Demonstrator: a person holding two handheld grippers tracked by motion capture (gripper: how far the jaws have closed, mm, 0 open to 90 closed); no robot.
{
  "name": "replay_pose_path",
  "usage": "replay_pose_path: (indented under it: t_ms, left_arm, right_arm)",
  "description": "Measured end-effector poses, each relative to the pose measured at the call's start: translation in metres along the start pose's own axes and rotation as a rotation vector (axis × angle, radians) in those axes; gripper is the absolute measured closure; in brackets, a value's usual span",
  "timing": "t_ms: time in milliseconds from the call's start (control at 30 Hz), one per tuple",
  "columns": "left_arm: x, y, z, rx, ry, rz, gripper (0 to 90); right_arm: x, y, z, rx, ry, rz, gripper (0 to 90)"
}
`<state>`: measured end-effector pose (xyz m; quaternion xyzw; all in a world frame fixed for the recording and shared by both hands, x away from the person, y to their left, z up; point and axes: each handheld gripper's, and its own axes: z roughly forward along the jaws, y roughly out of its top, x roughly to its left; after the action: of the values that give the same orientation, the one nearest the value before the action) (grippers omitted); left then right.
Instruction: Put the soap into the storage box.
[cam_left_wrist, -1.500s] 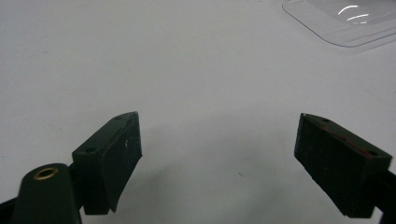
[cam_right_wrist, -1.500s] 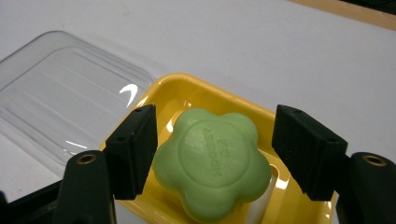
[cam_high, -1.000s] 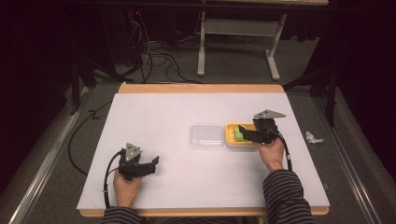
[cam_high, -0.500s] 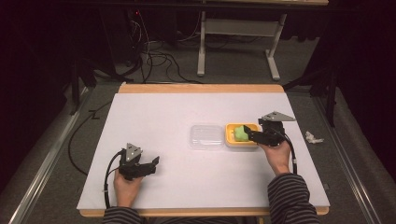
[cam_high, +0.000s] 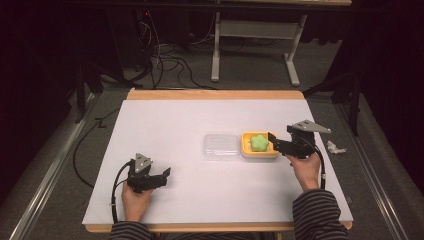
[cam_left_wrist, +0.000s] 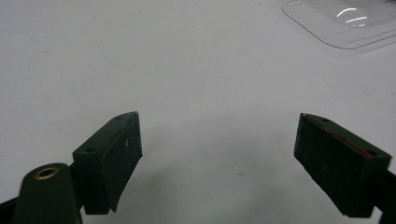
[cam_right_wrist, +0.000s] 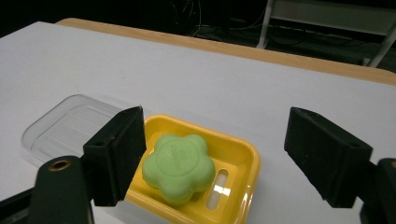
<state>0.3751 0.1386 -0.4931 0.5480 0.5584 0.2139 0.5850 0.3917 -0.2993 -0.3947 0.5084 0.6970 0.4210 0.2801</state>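
Observation:
A green flower-shaped soap (cam_high: 259, 143) (cam_right_wrist: 178, 167) lies in a yellow soap dish (cam_high: 247, 151) (cam_right_wrist: 241, 154) right of the table's middle. A clear plastic lid (cam_high: 220, 146) (cam_right_wrist: 65, 128) (cam_left_wrist: 343, 23) lies flat just left of the dish. My right gripper (cam_high: 273, 141) (cam_right_wrist: 212, 156) hovers at the dish's right edge, open, jaws wide apart with nothing between them. My left gripper (cam_high: 165, 175) (cam_left_wrist: 219, 161) is low over the bare white table near the front left, open and empty, pointing toward the lid.
The white tabletop (cam_high: 200, 120) has a wooden far edge (cam_high: 215, 94). A small crumpled white scrap (cam_high: 335, 147) lies by the table's right side. Beyond the table are cables (cam_high: 165, 60) and a desk frame (cam_high: 250, 30) on the floor.
My right gripper has pulled back to the right off the soap, which now lies uncovered in the dish. The left gripper has stayed put.

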Motion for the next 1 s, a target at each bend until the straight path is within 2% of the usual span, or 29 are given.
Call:
replay_pose_path:
  t_ms: [200,400,467,600,767,867,1000]
  left_arm:
    - [0.0,0.0,0.0,0.001,0.001,-0.005,15.8]
    - [0.0,0.0,0.0,0.001,-0.003,-0.008,15.7]
    - [0.0,0.001,0.0,-0.001,-0.005,-0.015,15.6]
    - [0.0,0.001,0.0,-0.005,-0.005,-0.015,15.5]
    - [0.001,0.001,-0.001,-0.006,-0.005,-0.022,15.6]
    - [0.0,0.001,0.0,-0.009,-0.005,-0.024,15.6]
    - [0.001,0.001,-0.001,-0.008,-0.001,-0.018,15.6]
  right_arm:
    - [-0.007,0.0,-0.007,-0.014,0.013,0.058,15.3]
    - [-0.009,-0.001,-0.016,-0.026,0.016,0.049,13.1]
    - [-0.009,-0.001,-0.02,-0.037,0.03,0.064,13.0]
    - [-0.01,-0.002,-0.026,-0.048,0.021,0.049,13.3]
    - [-0.015,-0.009,-0.034,-0.006,0.023,0.046,14.1]
    - [-0.017,-0.014,-0.039,-0.028,0.019,0.02,14.7]
    - [-0.018,-0.021,-0.046,-0.027,0.039,0.016,14.8]
